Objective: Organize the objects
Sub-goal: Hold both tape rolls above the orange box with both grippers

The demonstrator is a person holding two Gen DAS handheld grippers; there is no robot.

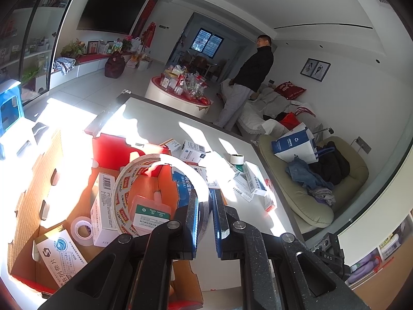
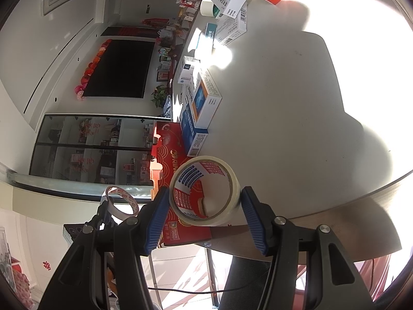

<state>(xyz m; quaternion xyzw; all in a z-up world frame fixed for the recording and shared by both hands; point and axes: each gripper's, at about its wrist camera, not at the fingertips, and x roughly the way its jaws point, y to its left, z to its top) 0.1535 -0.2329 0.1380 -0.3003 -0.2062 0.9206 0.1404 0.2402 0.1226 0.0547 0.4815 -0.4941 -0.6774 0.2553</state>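
- while we hold a roll in each claw, the coming move turns on where the box (image 1: 85, 180) lies from each: it sits right under and ahead of the left claw (image 1: 205, 214), and off to the left of the right claw (image 2: 205, 206), past the table (image 2: 284, 129) edge.
- our left claw is pinched tight on the wall of the thin tape ring (image 1: 155, 180); the ring stands on edge, rising up and away from the fingertips, its hole facing left across the claw.
- below that ring, inside the box, we see packets and a small clear roll (image 1: 82, 230), so a drop from here looks to land inside.
- our right claw is clamped half-wide on the fat tape roll (image 2: 206, 193), one pad on each side of its outer face; the roll's hole axis runs roughly up toward the camera, crosswise to the pads.
- in the right view the left claw and its ring show low and to the left, beside the red box flap (image 2: 167, 155), so we judge the left hand nearer the box.
- loose packets (image 2: 204, 103) lie ahead of the right claw on the table, well apart from it.
- our guess: left lets go first, then right swings left over the box.
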